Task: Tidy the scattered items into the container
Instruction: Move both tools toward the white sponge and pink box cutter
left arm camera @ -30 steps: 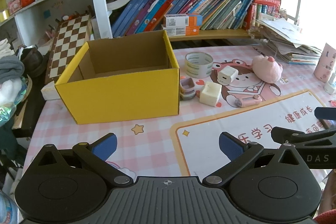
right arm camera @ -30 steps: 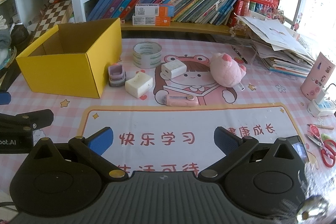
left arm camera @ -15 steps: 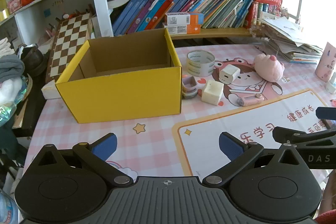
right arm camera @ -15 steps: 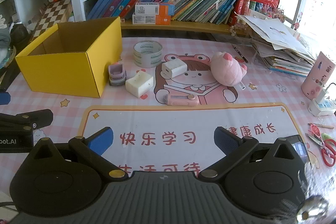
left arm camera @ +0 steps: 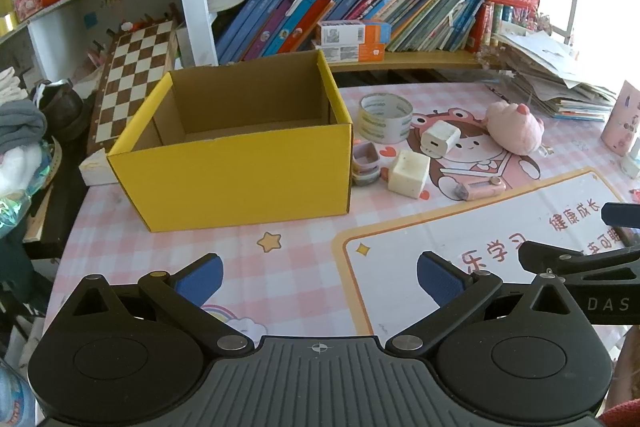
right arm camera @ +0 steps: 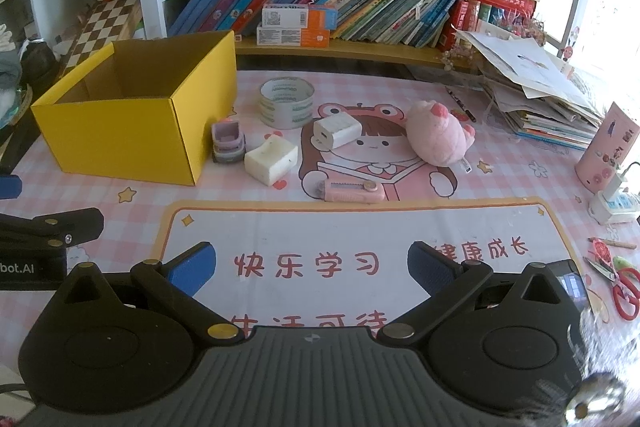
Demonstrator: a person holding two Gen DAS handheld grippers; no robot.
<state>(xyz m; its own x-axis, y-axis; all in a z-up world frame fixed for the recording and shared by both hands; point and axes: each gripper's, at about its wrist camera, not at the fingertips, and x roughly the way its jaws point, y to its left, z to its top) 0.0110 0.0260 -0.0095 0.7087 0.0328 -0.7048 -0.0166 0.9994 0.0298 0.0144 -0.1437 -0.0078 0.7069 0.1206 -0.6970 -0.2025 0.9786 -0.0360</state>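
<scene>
We see the yellow box (left arm camera: 240, 167) standing open-topped on the pink checked mat (left arm camera: 280, 267), nothing visible inside it. Just right of it sit a small lilac toy (right arm camera: 228, 143) and a cream block (right arm camera: 271, 158); beyond them lie a tape roll (right arm camera: 286, 103), a white charger (right arm camera: 337, 133), a pink plush (right arm camera: 438, 135) and a pink cutter (right arm camera: 354, 191). Our left gripper (left arm camera: 318, 279) and right gripper (right arm camera: 312, 265) hover near the mat's front edge, both spread wide, holding nothing.
</scene>
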